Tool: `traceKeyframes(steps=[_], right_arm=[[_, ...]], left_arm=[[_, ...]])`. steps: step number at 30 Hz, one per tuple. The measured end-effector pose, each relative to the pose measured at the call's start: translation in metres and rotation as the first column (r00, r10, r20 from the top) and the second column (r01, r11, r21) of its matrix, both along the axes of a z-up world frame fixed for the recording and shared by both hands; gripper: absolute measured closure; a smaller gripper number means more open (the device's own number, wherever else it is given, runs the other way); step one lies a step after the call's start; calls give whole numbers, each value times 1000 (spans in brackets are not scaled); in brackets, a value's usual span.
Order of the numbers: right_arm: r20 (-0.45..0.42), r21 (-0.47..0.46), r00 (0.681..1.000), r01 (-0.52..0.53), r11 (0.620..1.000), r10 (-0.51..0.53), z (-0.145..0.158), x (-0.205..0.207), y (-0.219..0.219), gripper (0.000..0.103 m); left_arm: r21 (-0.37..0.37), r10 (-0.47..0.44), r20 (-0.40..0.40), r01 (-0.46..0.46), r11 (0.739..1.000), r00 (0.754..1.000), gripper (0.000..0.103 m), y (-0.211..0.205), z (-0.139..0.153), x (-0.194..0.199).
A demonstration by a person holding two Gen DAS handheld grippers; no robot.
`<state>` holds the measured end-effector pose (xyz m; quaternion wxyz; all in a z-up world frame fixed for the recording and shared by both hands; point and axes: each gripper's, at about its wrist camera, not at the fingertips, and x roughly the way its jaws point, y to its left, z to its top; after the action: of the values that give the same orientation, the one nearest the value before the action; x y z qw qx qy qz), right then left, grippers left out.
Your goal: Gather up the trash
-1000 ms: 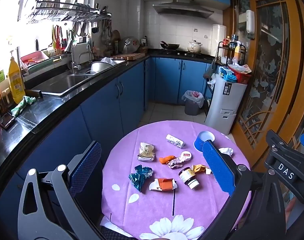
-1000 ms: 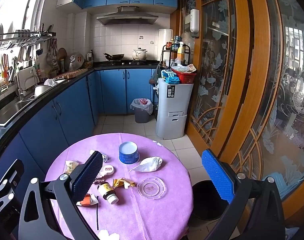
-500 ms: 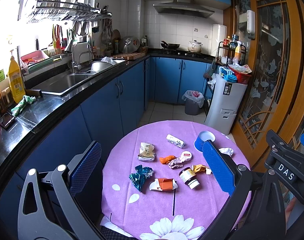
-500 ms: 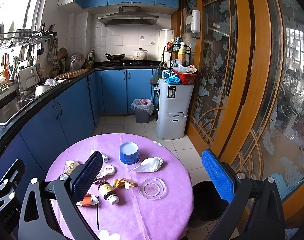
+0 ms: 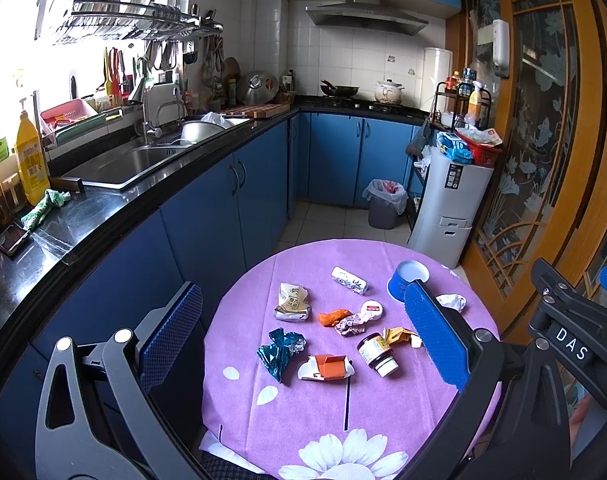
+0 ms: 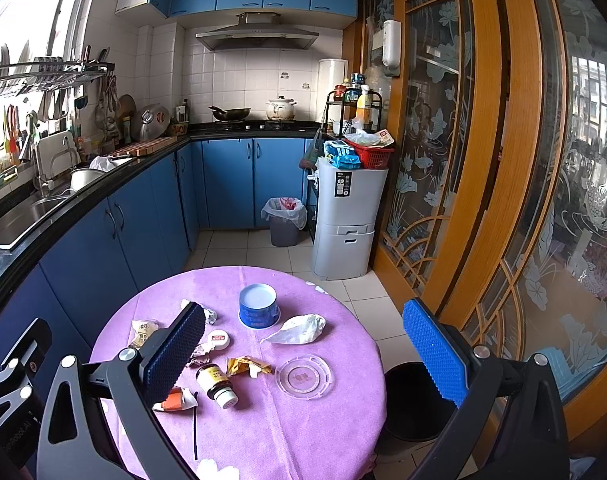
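Both grippers hang above the round table (image 6: 287,432) with nothing between their blue pads. Your left gripper (image 5: 303,336) is spread wide over the litter on the purple cloth, and your right gripper (image 6: 303,356) is spread just as wide, one finger over the table's left side and the other out past its right edge, above the black bin (image 6: 415,400) that stands on the floor just beside the table.

You have the trash scattered across the middle of the cloth: a crumpled teal foil wrapper (image 5: 279,352), a small orange carton (image 5: 329,366) on a white scrap, a beige snack packet (image 5: 291,300), a silver wrapped roll (image 5: 348,280), an orange wrapper (image 5: 333,316) touching a crumpled pale one, and a small jar (image 6: 217,386) lying on its side next to a yellow wrapper (image 6: 247,366). Further back stands a blue tub (image 6: 258,306), with a crumpled white plastic bag (image 6: 299,330) beside it and a clear plastic lid (image 6: 302,376) lying flat nearer the bin side.
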<state>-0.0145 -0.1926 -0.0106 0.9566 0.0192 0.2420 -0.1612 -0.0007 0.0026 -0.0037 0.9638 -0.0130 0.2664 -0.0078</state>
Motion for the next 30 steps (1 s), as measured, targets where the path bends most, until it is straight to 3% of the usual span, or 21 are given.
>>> traceKeyframes(steps=[30], right_arm=[[-3,0,1000,-1,1000,1,1,1,3,6]], left_arm=[[0,1,-2,-1,1000,1000,3,0,-2,-1]])
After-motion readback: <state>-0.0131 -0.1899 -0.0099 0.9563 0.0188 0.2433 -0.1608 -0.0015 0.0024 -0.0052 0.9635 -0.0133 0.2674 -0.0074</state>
